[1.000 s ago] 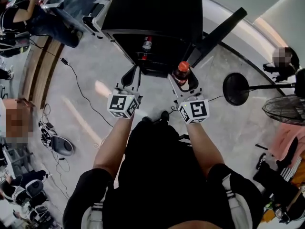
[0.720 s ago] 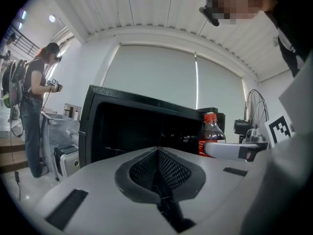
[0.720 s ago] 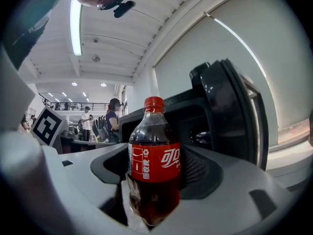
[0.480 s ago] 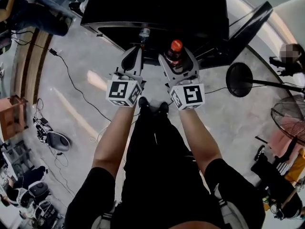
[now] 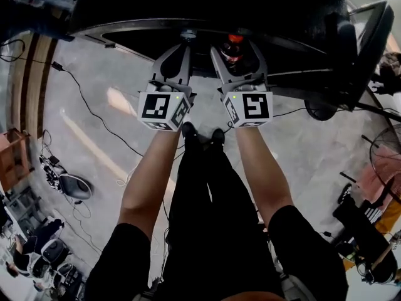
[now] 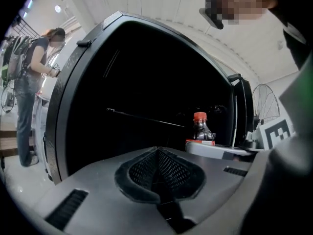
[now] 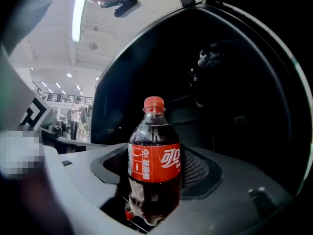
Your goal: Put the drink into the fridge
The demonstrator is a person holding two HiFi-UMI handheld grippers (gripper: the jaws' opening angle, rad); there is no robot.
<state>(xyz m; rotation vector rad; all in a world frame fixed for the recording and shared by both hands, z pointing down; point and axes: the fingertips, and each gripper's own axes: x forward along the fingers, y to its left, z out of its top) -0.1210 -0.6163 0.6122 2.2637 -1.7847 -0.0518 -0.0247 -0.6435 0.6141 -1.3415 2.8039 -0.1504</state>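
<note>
Gripping the cola bottle (image 7: 154, 160) round its lower body, the right tongs (image 5: 236, 46) hold it upright, red cap on top; its base is cut off below the pads. Just beside them, the left tongs (image 6: 157, 155) are pressed together with nothing between. Both reach to the open mouth of the black fridge (image 5: 207, 5). Its inside is too dark to make out shelves or contents; only a thin rail (image 6: 146, 117) shows across it.
</note>
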